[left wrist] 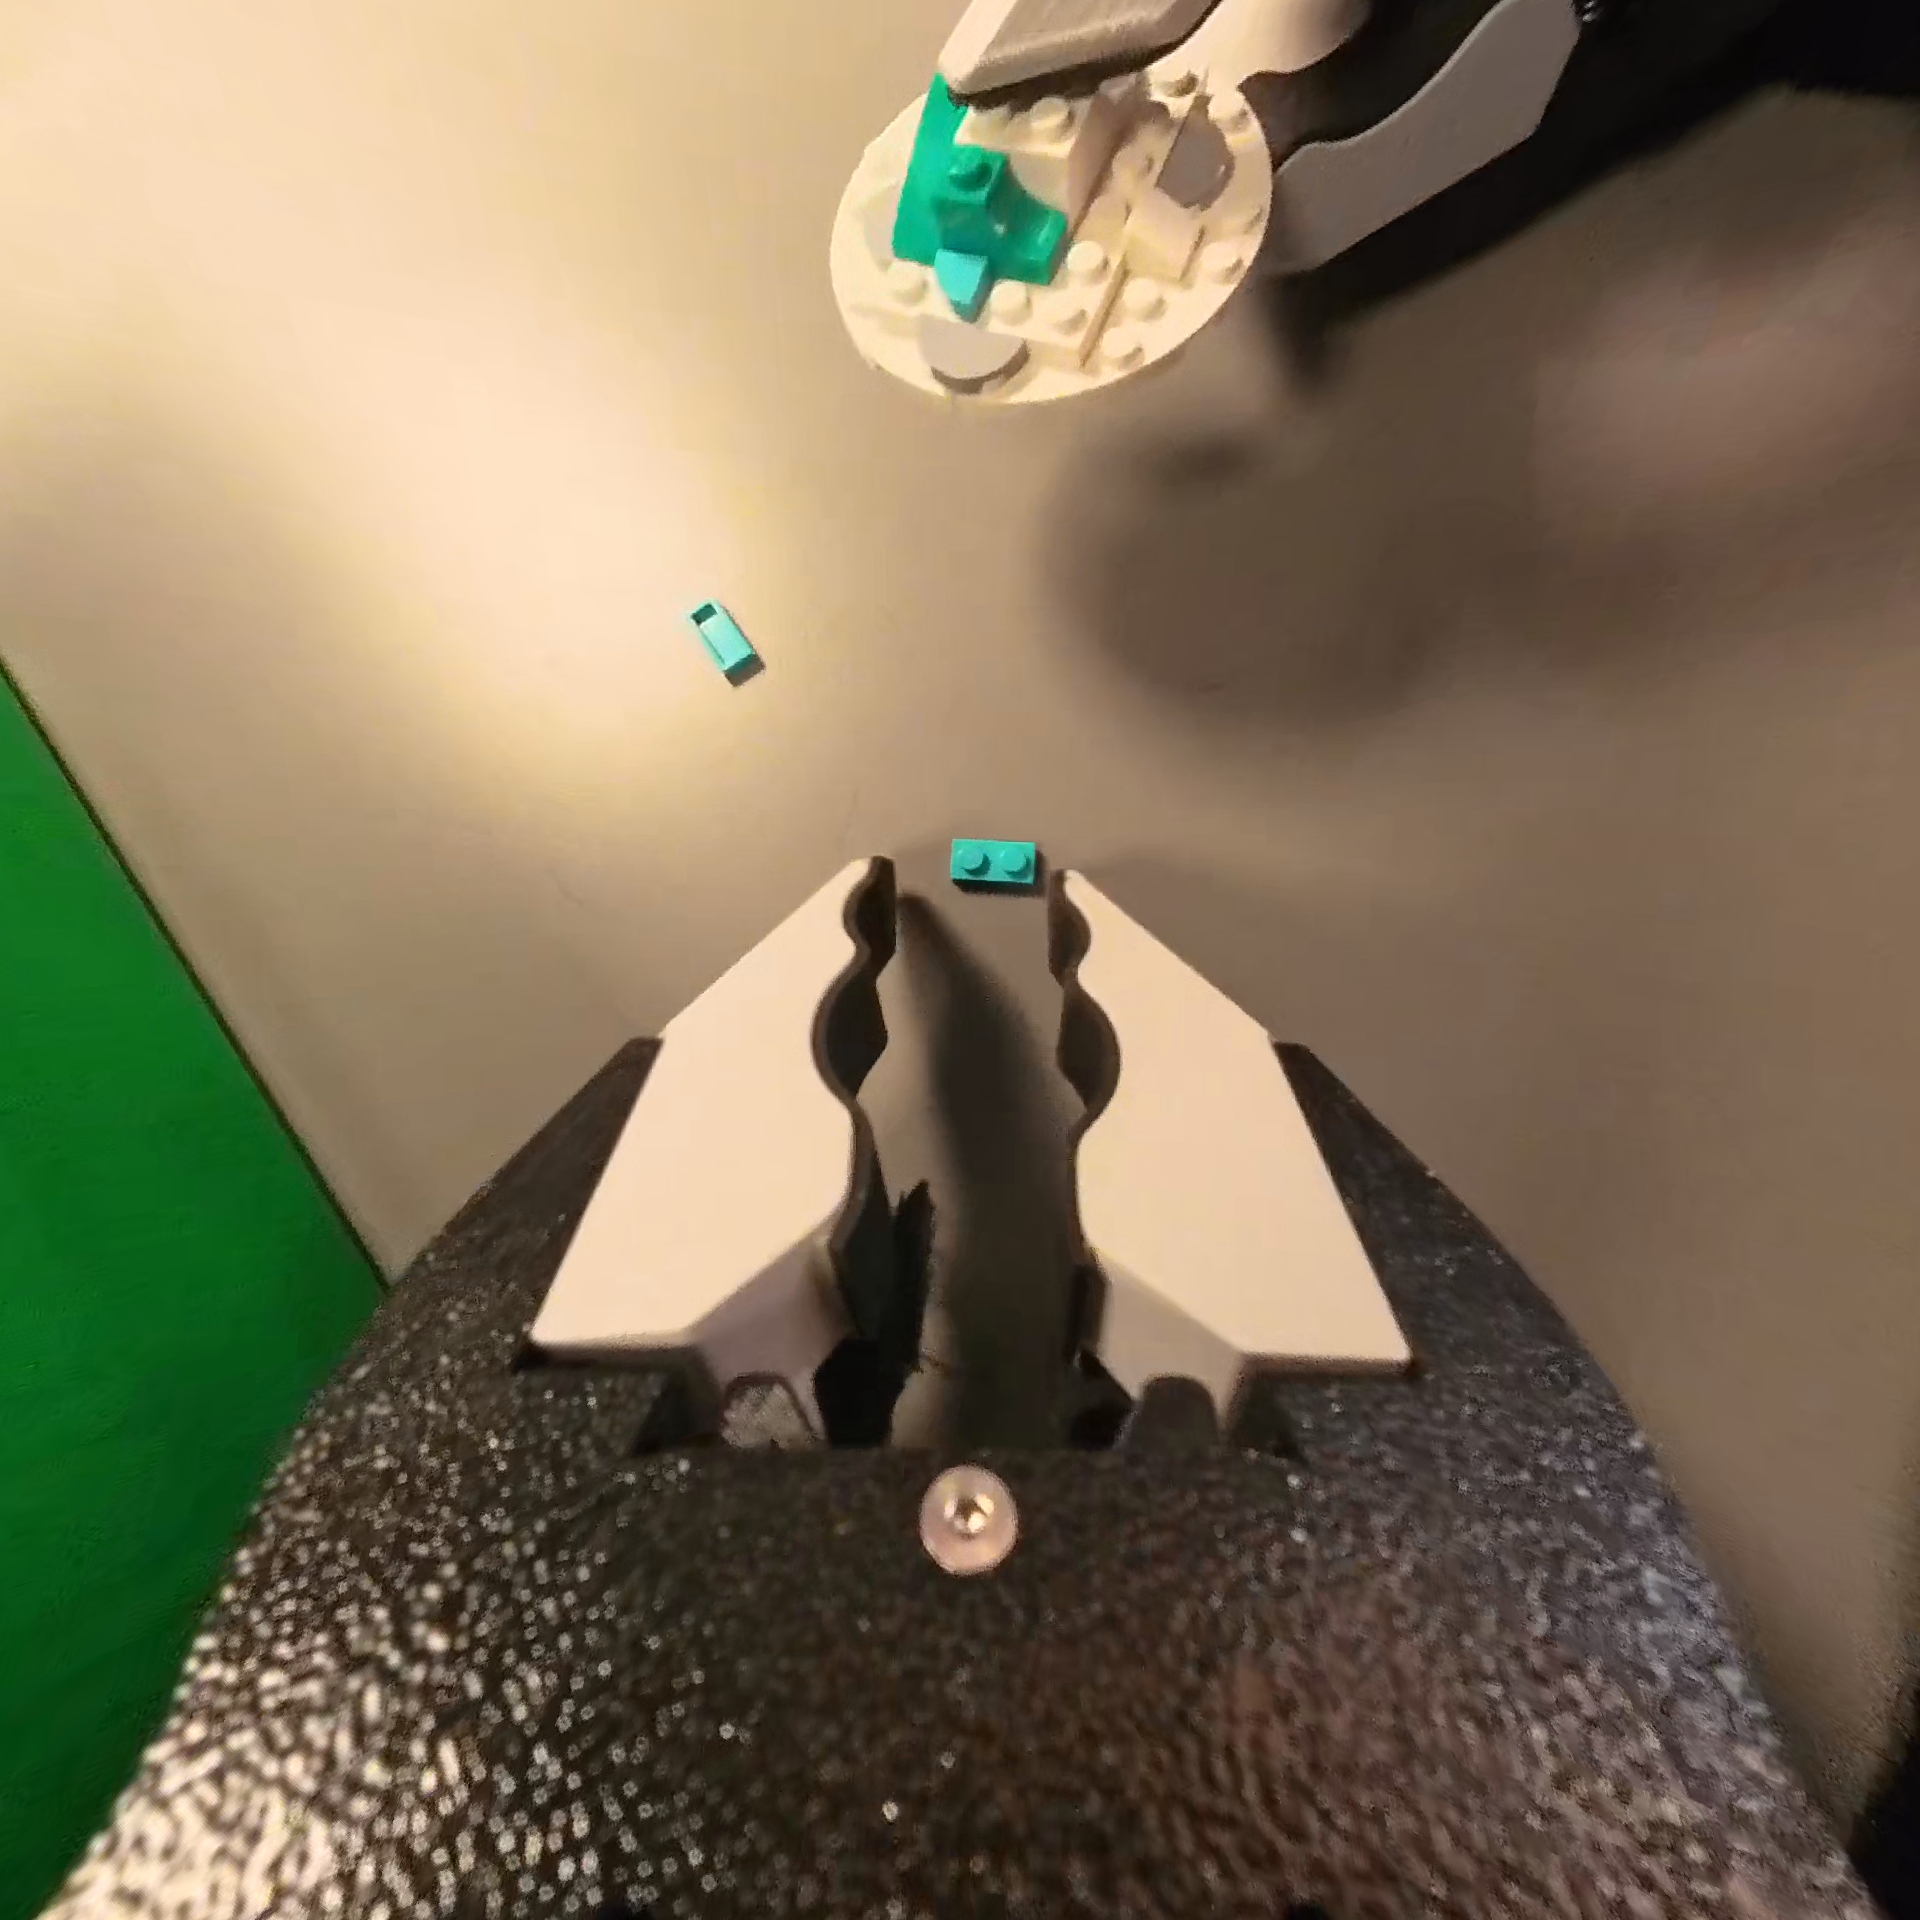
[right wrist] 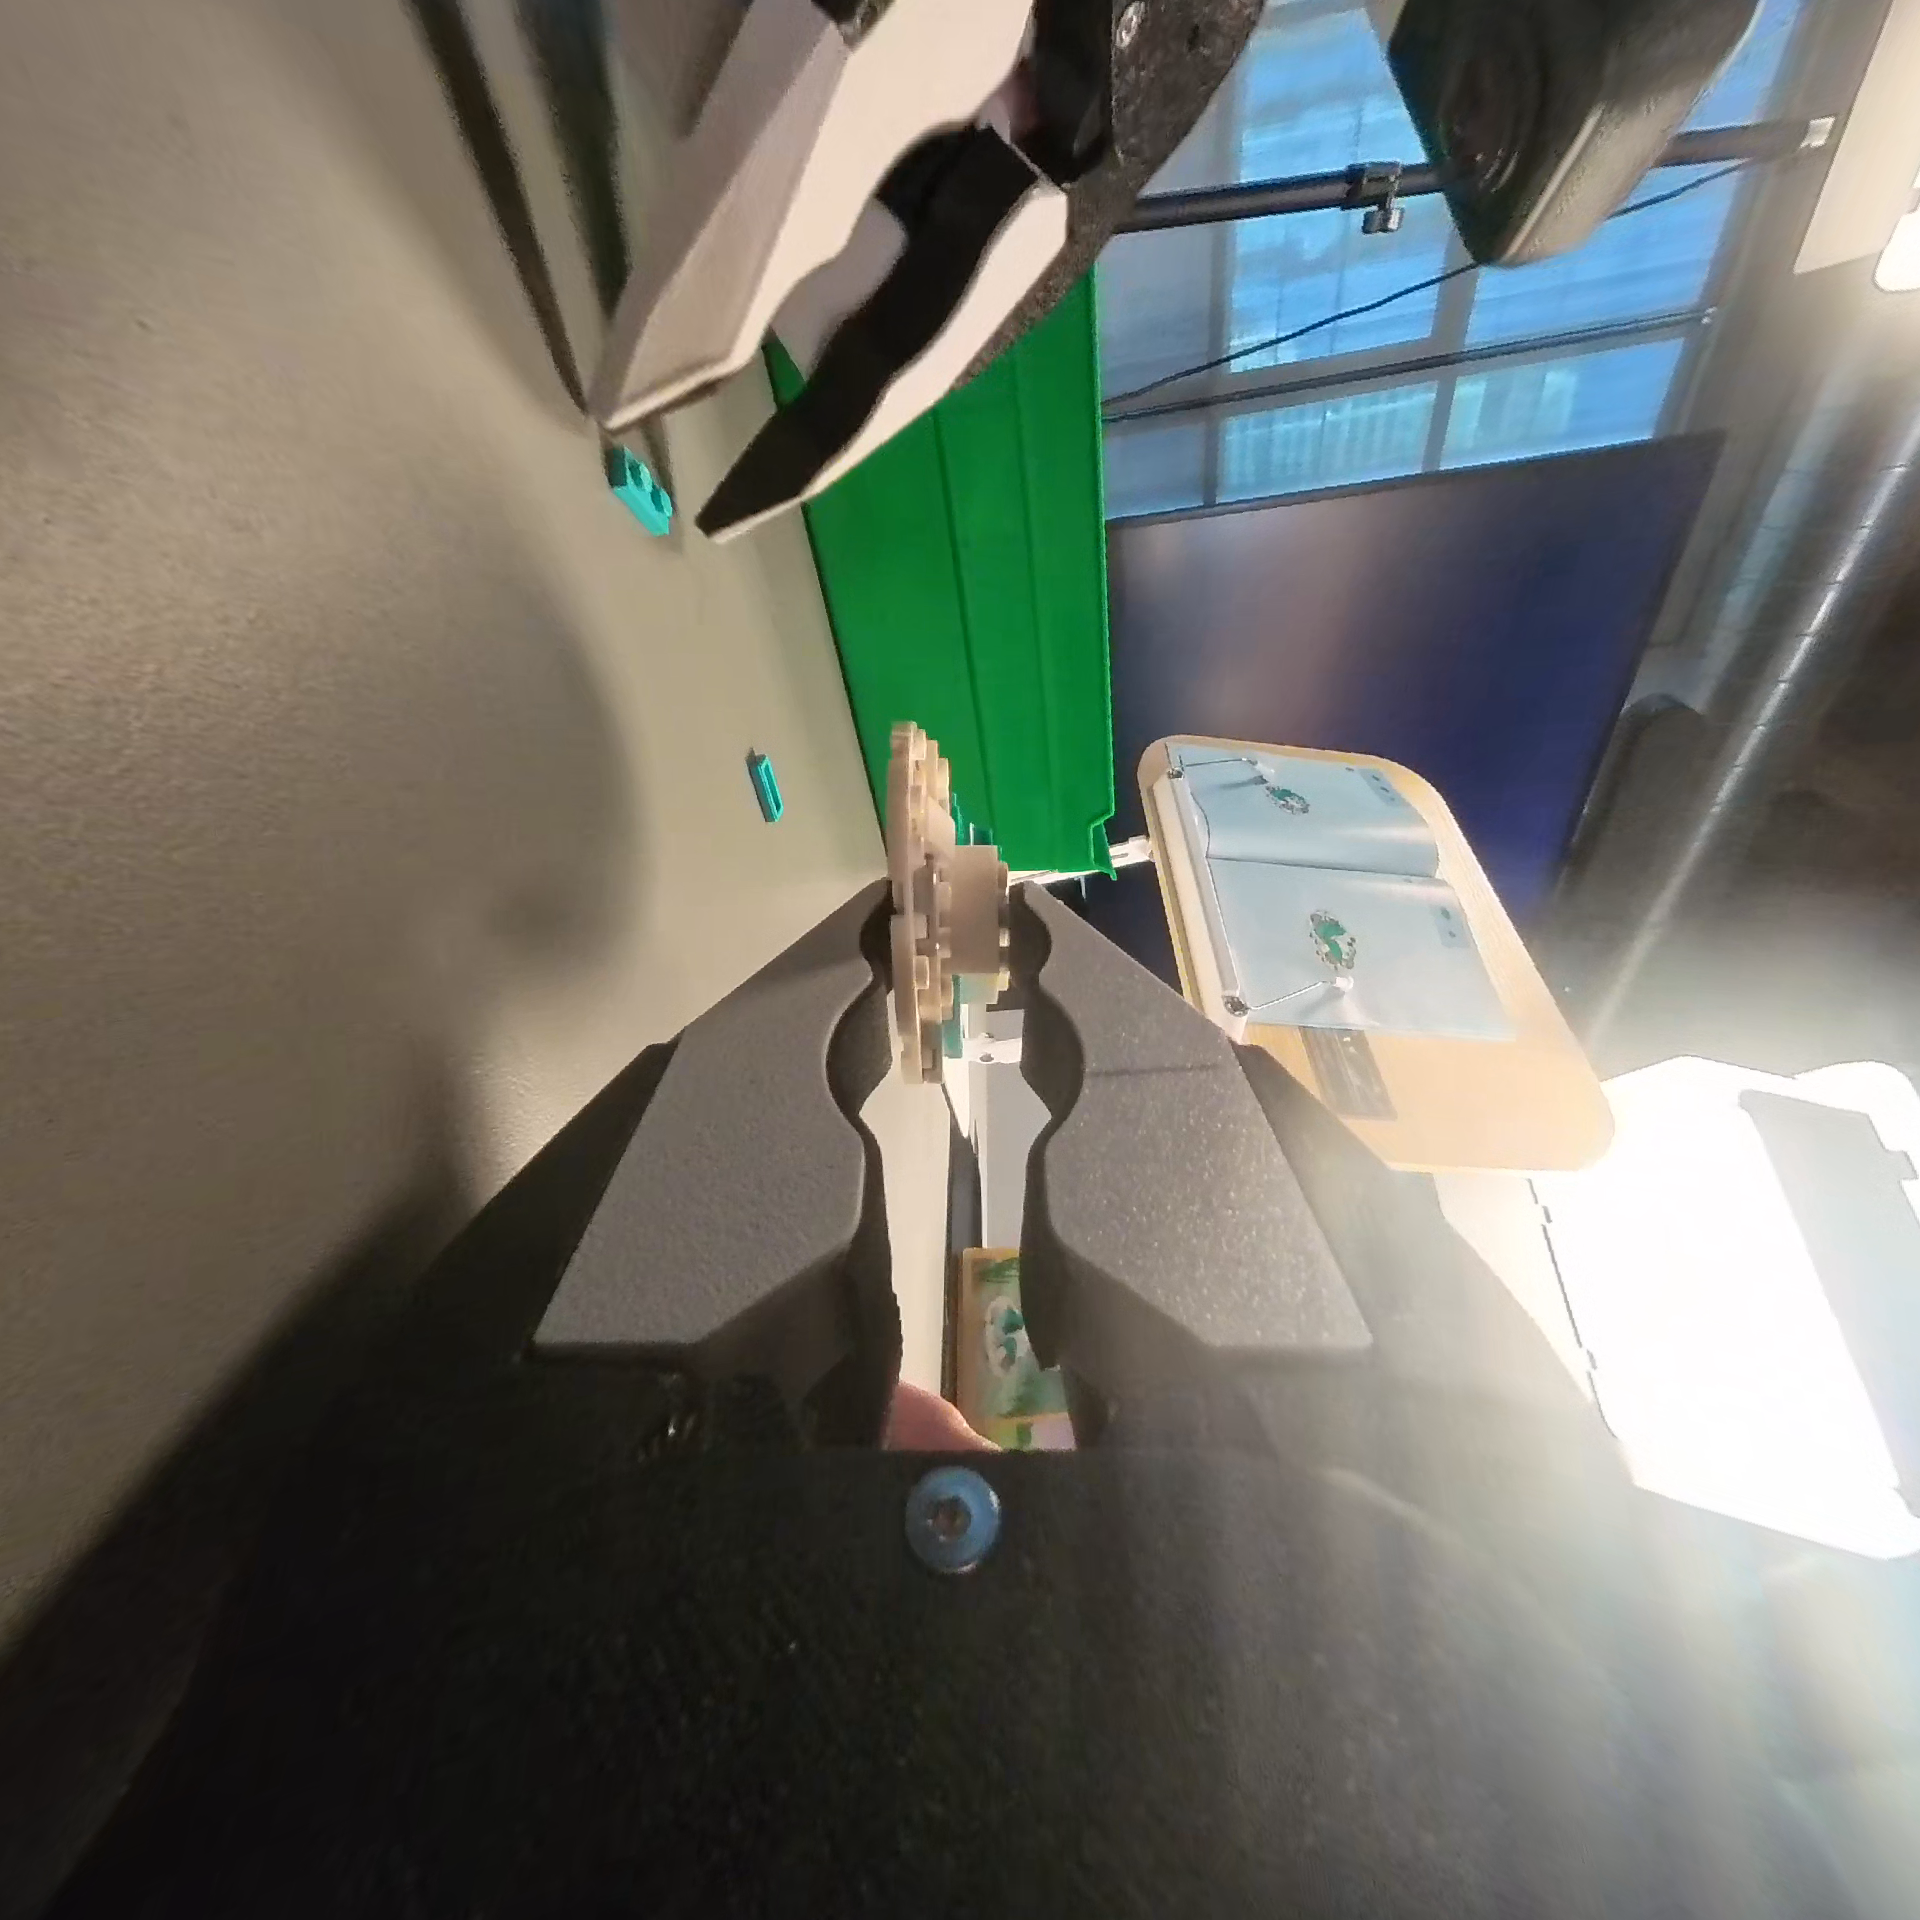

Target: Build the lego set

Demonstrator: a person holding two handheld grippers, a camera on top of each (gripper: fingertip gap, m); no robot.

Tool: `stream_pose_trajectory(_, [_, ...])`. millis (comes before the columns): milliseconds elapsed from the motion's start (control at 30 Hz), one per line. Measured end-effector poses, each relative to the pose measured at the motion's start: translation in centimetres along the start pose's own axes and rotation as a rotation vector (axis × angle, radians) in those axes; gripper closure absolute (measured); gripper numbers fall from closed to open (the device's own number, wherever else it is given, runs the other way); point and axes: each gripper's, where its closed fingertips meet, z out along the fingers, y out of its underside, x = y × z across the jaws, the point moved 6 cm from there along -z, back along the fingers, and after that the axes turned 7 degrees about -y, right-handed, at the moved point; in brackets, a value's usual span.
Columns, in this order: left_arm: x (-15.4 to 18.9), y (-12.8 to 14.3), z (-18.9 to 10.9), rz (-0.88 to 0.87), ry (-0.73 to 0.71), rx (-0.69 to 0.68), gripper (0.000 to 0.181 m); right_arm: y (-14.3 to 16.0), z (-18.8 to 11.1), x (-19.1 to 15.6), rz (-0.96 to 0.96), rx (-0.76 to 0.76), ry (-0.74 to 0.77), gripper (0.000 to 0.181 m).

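Right gripper (right wrist: 951, 914) grips round model (left wrist: 1049, 218) – left gripper (left wrist: 971, 883) parted

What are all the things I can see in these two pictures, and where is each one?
Round lego model: one, white with teal pieces on top, held off the table.
Two-stud plate: one, teal, on the table just ahead of the left gripper's tips.
Small tile: one, teal, on the table farther off.
Table: one, beige.
Panel: one, green, at the table's edge.
Booklet on a wooden board: one, pale blue, beyond the table.
Left gripper: open, light grey fingers.
Right gripper: shut on the model, dark grey fingers.
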Motion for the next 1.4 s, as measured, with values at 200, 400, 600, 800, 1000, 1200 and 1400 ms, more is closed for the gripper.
stream_pose_trajectory(200, [0.1, 0.2, 0.1, -0.010, 0.028, 0.031, 0.162, -0.4, 0.0, -0.1, -0.048, 0.001, 0.005, 0.162])
stream_pose_trajectory(400, [0.2, 0.0, 0.4, -0.031, 0.060, 0.040, 0.165, -1.0, 0.0, -0.3, -0.106, 0.010, 0.007, 0.164])
stream_pose_trajectory(600, [0.4, -0.6, 0.0, 0.069, 0.037, 0.071, 0.168, -1.4, -0.1, -0.3, -0.132, 0.022, 0.019, 0.162])
stream_pose_trajectory(800, [0.9, -4.4, -3.1, 0.100, 0.115, 0.315, 0.168, -2.1, -0.1, -0.3, -0.152, 0.044, 0.027, 0.164])
stream_pose_trajectory(1000, [1.7, -5.8, -3.7, 0.159, 0.187, 0.305, 0.168, -3.2, -0.1, -0.5, -0.158, 0.079, 0.019, 0.164])
stream_pose_trajectory(1200, [2.1, -5.8, -3.2, 0.157, 0.223, 0.260, 0.168, -3.6, -0.3, -0.5, -0.136, 0.099, 0.013, 0.164])
stream_pose_trajectory(1400, [1.9, -5.6, -2.7, 0.141, 0.205, 0.224, 0.168, -3.7, -0.3, -0.4, -0.120, 0.102, 0.013, 0.164])
